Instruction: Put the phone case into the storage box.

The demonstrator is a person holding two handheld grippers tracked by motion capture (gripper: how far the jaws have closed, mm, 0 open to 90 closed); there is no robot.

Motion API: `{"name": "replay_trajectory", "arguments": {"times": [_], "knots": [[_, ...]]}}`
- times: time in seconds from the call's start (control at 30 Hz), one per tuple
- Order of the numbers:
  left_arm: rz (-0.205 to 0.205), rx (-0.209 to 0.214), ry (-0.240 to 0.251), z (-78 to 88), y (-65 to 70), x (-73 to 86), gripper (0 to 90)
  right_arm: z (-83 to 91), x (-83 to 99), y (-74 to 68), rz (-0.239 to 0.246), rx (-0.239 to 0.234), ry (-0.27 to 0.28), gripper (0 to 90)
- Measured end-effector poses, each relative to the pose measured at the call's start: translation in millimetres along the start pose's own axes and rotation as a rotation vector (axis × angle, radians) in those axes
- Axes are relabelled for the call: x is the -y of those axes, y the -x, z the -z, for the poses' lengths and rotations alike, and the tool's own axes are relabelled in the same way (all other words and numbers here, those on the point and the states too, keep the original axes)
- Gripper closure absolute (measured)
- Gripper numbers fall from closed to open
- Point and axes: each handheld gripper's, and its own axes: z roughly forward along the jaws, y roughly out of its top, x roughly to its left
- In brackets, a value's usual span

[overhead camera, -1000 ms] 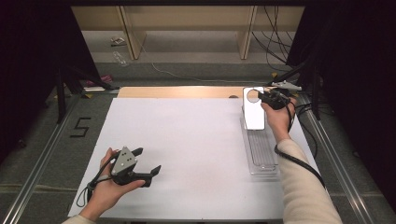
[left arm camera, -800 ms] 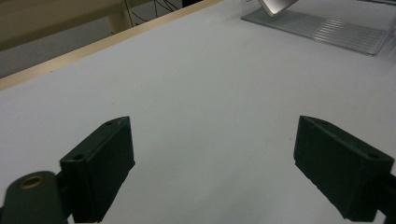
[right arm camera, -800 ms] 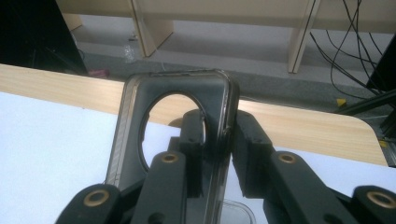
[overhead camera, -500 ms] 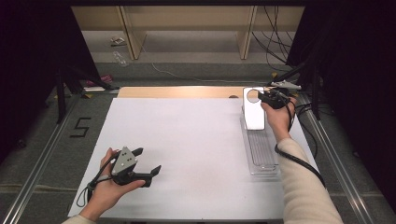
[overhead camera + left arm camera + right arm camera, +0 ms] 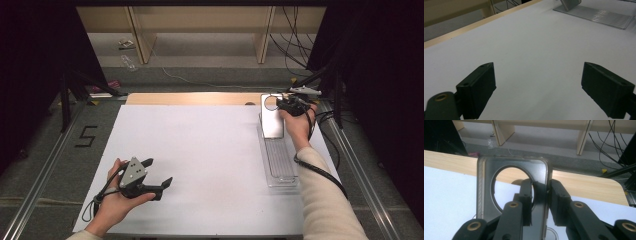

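Tray [image 5: 280, 165] beneath gripped phone case [image 5: 272, 117], table [image 5: 200, 150] otherwise bare.

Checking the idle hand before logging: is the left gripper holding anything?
No: in the left gripper view the left gripper stands with its jaws wide apart over the bare white table, nothing between them.

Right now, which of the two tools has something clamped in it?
The right tool, at the table's far right corner: it is shut on the clear phone case with the round cutout. The left tool near the front edge stands wide open over bare white table.
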Motion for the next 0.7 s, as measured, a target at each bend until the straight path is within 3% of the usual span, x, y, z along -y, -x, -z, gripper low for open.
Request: {"name": "replay_trajectory", "arguments": {"times": [0.47, 0.7], "knots": [[-0.002, 0.002, -0.001, -0.1, 0.1, 0.1, 11.7, -2.2, -2.5, 1.5, 0.007, 0.007, -0.026, 73.2], [-0.002, 0.002, -0.001, -0.1, 0.0, 0.0, 11.7, -3.6, -5.7, 1.0, 0.021, 0.013, -0.038, 68.3]]}}
